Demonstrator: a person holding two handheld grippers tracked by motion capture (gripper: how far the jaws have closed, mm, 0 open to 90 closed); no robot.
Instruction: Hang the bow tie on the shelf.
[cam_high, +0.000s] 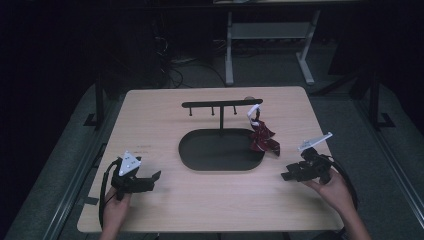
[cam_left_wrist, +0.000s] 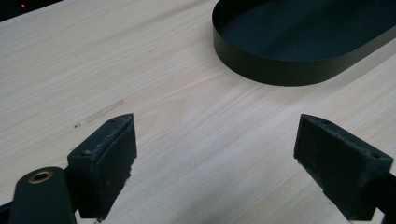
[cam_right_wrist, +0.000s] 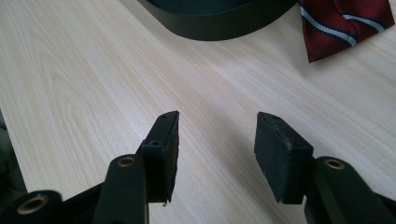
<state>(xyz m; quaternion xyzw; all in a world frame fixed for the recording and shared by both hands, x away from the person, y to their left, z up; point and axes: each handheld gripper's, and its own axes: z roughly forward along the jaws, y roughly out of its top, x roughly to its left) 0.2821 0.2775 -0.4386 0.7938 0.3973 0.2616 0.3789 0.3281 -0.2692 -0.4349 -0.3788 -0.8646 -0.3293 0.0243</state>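
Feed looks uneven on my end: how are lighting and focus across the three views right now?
High view: the table is lit but the room around it is nearly black, and the tie looks small and soft. Left gripper view: bright, wood grain sharp, tray wall dark. Right gripper view: the near fingers are slightly blurred, while the tie's stripes read clearly.

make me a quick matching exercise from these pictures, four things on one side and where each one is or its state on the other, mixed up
Things:
1. striped tie
2. black tray
3. left gripper
4. right gripper

Places or states:
A. open, at the table's right side, nearest the tie
B. hanging from the right end of the stand's bar
C. open, at the table's left side, holding nothing
D. oval, in the middle of the table under the stand

Pairs: 1-B, 2-D, 3-C, 4-A
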